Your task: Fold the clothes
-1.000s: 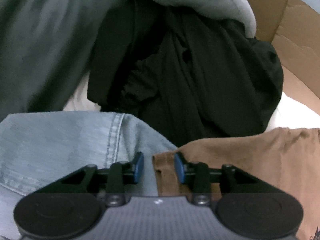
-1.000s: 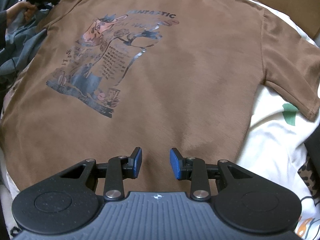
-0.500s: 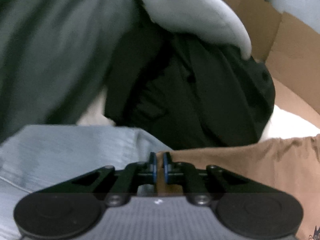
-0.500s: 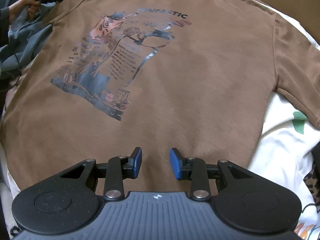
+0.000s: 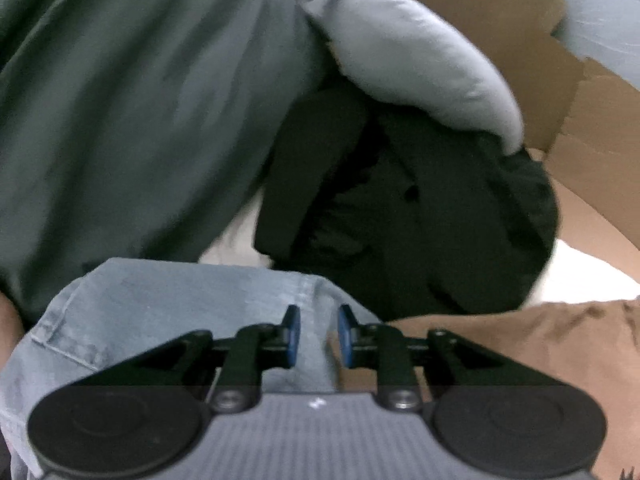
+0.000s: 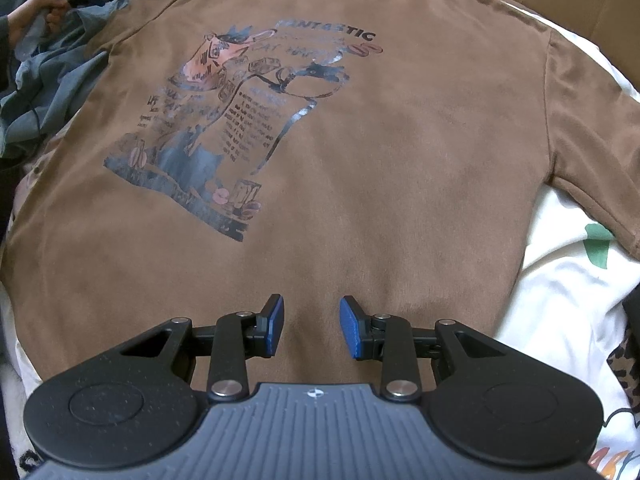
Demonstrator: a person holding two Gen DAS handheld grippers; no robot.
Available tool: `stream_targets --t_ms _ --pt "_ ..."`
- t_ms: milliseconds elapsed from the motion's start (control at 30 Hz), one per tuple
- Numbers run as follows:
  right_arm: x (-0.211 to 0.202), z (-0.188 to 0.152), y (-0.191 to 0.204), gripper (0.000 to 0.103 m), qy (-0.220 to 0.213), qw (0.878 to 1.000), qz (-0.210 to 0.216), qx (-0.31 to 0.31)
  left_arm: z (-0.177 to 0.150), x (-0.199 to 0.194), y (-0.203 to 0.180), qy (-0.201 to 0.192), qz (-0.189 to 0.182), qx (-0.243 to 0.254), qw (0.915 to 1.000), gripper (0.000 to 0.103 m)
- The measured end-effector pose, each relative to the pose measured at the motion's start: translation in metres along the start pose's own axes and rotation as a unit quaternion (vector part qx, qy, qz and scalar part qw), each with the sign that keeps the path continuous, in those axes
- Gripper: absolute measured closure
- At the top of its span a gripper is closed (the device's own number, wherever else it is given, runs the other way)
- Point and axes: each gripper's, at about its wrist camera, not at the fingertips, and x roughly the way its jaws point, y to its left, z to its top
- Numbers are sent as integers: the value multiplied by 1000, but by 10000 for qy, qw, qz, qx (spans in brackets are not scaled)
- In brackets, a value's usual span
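A brown T-shirt [image 6: 400, 184] with a blue and pink print lies spread flat, front up, collar at the far end. My right gripper [image 6: 312, 328] hovers open over its lower middle, with nothing between the blue pads. In the left wrist view, my left gripper [image 5: 319, 336] is open over light blue denim [image 5: 168, 304], just left of the brown T-shirt's edge [image 5: 520, 344]. Nothing is held between its fingers [image 5: 292, 336].
A dark green garment [image 5: 120, 120], a black garment [image 5: 420, 232] and a pale grey padded item [image 5: 408, 56] are piled ahead of the left gripper. Cardboard [image 5: 592, 128] stands behind. A white printed sheet [image 6: 568, 288] lies under the shirt. A hand [image 6: 36, 20] is far left.
My left gripper was shut at the brown shirt's edge half a second ago and is open again now, shifted slightly left. The right gripper stayed open and drifted a little left.
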Motion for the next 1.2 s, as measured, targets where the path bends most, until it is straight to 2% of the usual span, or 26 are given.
stream_targets --t_ms 233,333,467,667,867,1067,1200 --pt "-8 3 -5 65 -213 9997 -75 85 -13 -14 -34 255 -395 325 9984 81" --pt "-11 1 -7 65 -248 9996 -118 103 -22 -6 -42 502 -516 439 9964 81" --pt "-11 -3 -10 65 -228 9995 -146 134 -35 17 -44 695 -433 383 9959 81" --pt "-4 -9 -15 62 -137 9996 -180 180 -39 27 -44 627 -257 334 9971 81" --pt "-2 -5 -20 60 -241 9989 -281 272 -32 11 -45 568 -102 351 9977 81" --pt "-11 4 -27 60 -567 9964 -453 447 -23 -16 -45 336 22 356 9988 64" --pt "-14 14 -38 60 -744 9935 -651 558 -8 -28 -54 248 -202 382 9988 63"
